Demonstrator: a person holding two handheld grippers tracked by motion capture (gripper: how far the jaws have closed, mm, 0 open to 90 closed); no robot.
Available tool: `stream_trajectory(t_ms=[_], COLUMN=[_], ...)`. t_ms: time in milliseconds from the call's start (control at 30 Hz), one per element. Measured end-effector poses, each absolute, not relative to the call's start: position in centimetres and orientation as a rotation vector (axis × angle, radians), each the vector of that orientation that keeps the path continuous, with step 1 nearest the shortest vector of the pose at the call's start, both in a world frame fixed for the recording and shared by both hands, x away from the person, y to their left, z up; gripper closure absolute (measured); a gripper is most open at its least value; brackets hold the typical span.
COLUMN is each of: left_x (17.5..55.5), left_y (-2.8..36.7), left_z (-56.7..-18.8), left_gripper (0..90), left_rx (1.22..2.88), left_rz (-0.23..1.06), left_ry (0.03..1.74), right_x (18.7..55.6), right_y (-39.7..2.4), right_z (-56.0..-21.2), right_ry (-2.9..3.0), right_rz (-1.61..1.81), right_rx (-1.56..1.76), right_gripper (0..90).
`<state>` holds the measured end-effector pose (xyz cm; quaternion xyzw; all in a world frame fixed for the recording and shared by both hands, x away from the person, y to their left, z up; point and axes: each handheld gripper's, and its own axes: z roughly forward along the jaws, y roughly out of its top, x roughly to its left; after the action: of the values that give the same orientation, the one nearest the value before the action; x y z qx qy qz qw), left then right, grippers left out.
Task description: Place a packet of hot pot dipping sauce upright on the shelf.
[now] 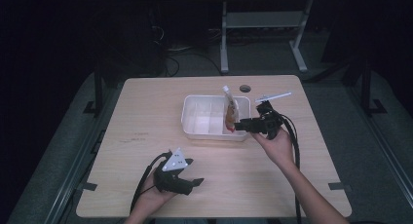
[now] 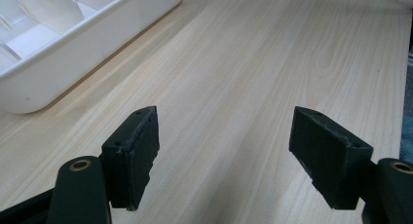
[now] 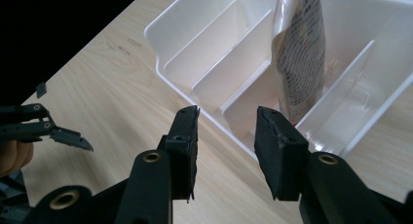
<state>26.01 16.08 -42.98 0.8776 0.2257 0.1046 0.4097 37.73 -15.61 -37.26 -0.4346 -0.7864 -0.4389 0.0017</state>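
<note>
A white tray [image 1: 192, 118] with thin walls inside it sits on a light wooden table [image 1: 146, 107], and everything here is told from that tray. A soft pouch [image 1: 230, 112] with red and orange on it and a white top stands up inside the tray, in the slot at the tray's right end, and it leans a little. In the right gripper view the pouch [image 3: 299, 48] shows small print on its side, and it rests against one of the tray's inner walls. The right gripper [image 1: 237, 125] is just beside the tray's right end, pointing at it, and a hand [image 1: 276, 147] holds it from the near side. Its jaws stand a little apart with nothing between them, and in the right gripper view the right gripper [image 3: 226, 131] has its tips right at the tray [image 3: 195, 19] rim, close to the pouch but not touching it. The left gripper [image 1: 191, 171] is well away from the tray, on the near side of it and to the left, held low over the table by the other hand [image 1: 152, 195]. A grey three-cornered plate sits on top of it. In the left gripper view the left gripper [image 2: 224, 136] has its jaws wide apart and empty, with bare table [image 2: 272, 58] between them, and a corner of the tray [image 2: 73, 53] is off to the upper left.
</note>
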Motion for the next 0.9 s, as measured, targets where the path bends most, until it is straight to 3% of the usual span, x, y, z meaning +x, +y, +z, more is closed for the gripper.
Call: stream_trajectory(t_ms=[900], left_x=[26.1], left_y=[16.3], left_z=[-42.9], left_gripper=[25.7], left_rx=[2.202], left_rz=[0.269], left_ry=[0.577], right_x=[35.3], right_y=[-17.9], right_z=[-38.0], right_ry=[-2.459], right_rz=[-1.386], right_rx=[-1.320], right_gripper=[52.1])
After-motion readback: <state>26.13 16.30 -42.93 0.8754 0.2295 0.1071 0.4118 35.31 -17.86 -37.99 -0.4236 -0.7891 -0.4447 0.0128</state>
